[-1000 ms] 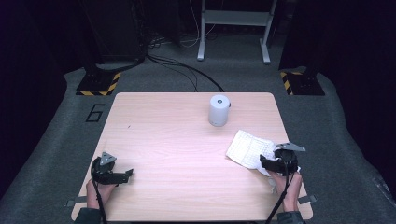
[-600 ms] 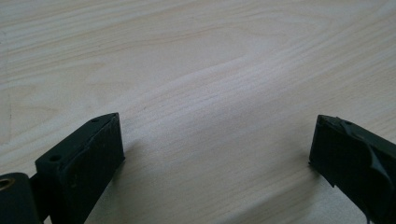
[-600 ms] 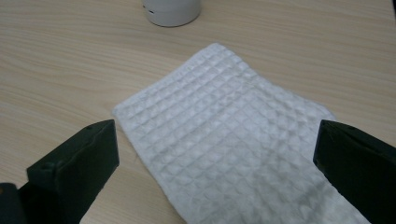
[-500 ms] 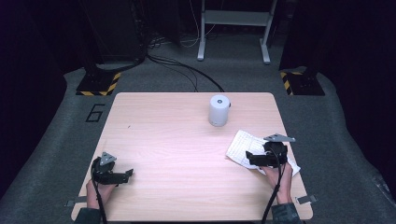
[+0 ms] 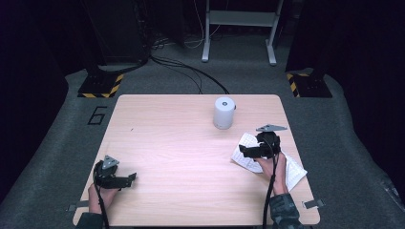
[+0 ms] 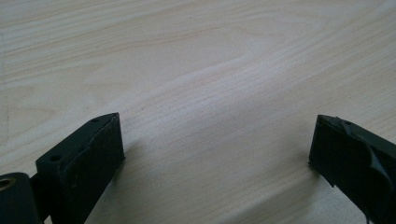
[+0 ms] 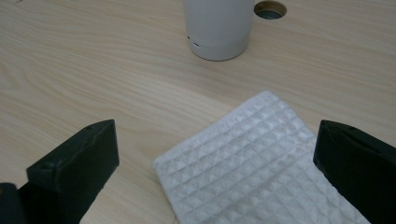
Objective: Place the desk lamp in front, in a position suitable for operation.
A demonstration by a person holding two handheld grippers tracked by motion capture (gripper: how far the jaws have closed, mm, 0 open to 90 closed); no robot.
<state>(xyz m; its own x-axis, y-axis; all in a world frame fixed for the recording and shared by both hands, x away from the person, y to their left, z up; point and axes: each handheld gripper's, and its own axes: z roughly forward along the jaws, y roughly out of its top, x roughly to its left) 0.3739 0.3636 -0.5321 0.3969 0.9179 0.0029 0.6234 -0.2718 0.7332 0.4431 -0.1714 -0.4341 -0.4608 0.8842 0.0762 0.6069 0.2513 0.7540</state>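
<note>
Moving forward over the white cloth (image 7: pixel 252 163), right hand-held gripper (image 5: pixel 260 150) jaws apart, white cylinder (image 7: pixel 218 28) ahead; likely readying a grasp.

A white cylindrical container (image 5: pixel 223 112) stands upright toward the far edge of the pale wooden counter (image 5: pixel 181 143), right of centre. Nearer and to its right, a white waffle-textured cloth (image 7: pixel 261 158) lies flat on the counter, apart from the container, close to the right edge.
</note>
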